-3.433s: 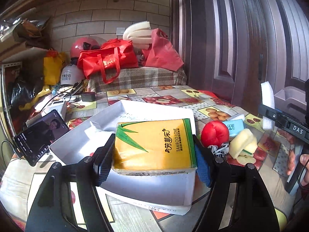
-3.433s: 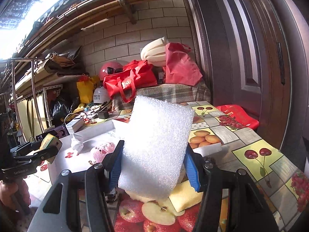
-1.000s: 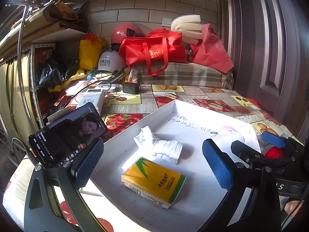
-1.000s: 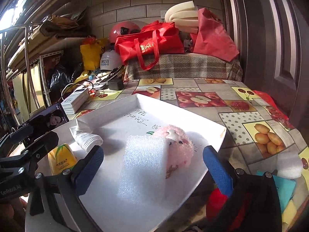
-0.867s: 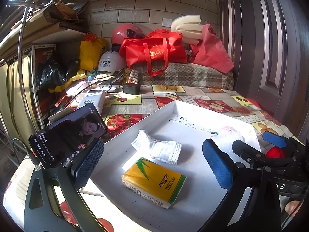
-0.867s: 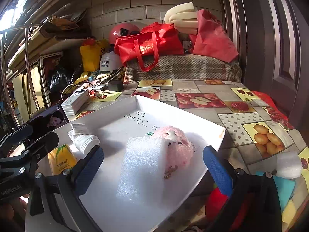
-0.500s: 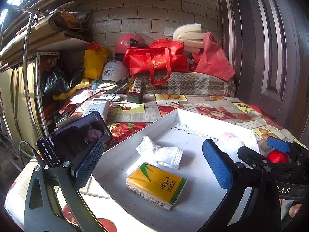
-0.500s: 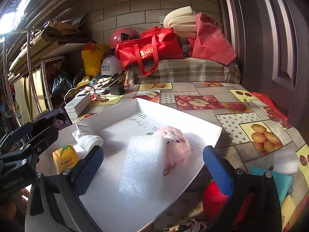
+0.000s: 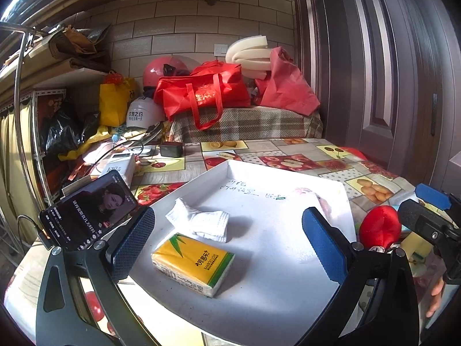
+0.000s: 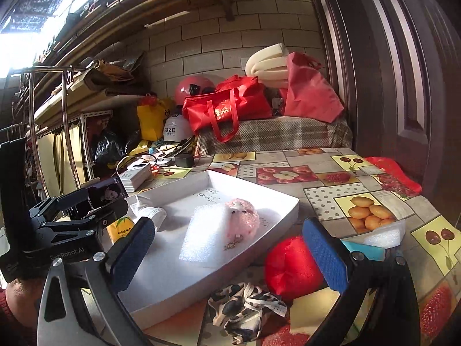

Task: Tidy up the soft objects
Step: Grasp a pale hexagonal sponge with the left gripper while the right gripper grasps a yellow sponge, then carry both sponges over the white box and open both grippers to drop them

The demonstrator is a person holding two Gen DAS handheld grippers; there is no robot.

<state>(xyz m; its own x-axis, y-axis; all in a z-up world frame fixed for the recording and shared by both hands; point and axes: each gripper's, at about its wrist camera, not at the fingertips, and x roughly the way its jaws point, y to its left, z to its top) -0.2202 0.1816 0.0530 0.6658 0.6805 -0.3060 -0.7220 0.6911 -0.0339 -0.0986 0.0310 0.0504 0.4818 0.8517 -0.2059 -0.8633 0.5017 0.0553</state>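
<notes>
In the left wrist view, at the far left of the frame, a black phone with a lit screen (image 9: pixel 86 210) leans beside the shallow white cardboard tray (image 9: pixel 219 170). The tray sits on the bench with a fruit-picture cloth (image 9: pixel 291 163). The left gripper (image 9: pixel 227 242) hangs over the near part of the tray with its jaws wide apart and nothing between them. Under it, in the lower middle of the frame, lies a yellow and green pack of tissues (image 9: pixel 193 263). Just behind the pack is a rolled white sock (image 9: pixel 201 220). At the right edge of the frame a soft red ball (image 9: pixel 380 229) sits outside the tray.

In the right wrist view, in the middle of the frame, a white foam sheet (image 10: pixel 206 232) lies in the tray and leans on a fluffy pink toy (image 10: pixel 243 217). The right gripper (image 10: pixel 227 248) is low in the frame, its jaws wide apart and holding nothing. Below the tray, on the bench, lies a black and white patterned cloth (image 10: pixel 245 308). Right of it sit the red ball and a pale yellow sponge (image 10: pixel 311 307). Further right are a flat teal pad (image 10: pixel 364 250) and a small white foam piece (image 10: pixel 384 235).
</notes>
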